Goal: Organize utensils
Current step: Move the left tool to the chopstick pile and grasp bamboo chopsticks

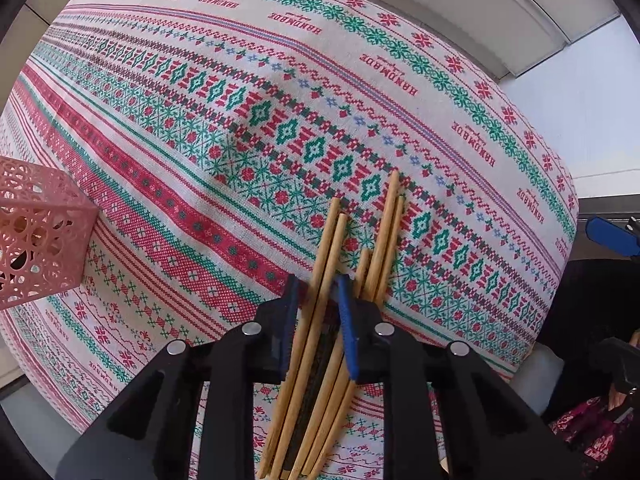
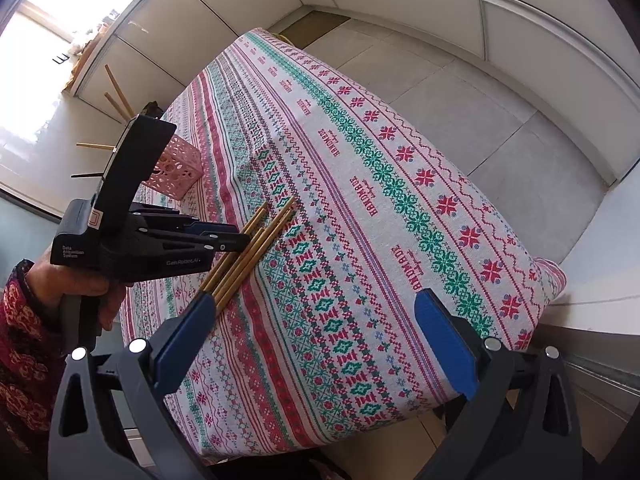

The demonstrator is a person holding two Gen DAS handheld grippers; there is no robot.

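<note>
Left wrist view: left claw (image 1: 316, 312) is closing on chopsticks (image 1: 332, 236) lying on desk (image 1: 400, 92). Next: lifting toward pink holder (image 1: 36, 232) at nine o'clock. Right claw (image 2: 316, 344) is hanging open, empty.

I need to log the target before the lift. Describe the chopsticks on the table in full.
The chopsticks are a bundle of plain, light, wood-coloured sticks, thin and straight, lying roughly parallel but with uneven ends on the tablecloth. The left gripper points down over them, its blue pads closed on two sticks; the others lie just outside the jaws.
</note>
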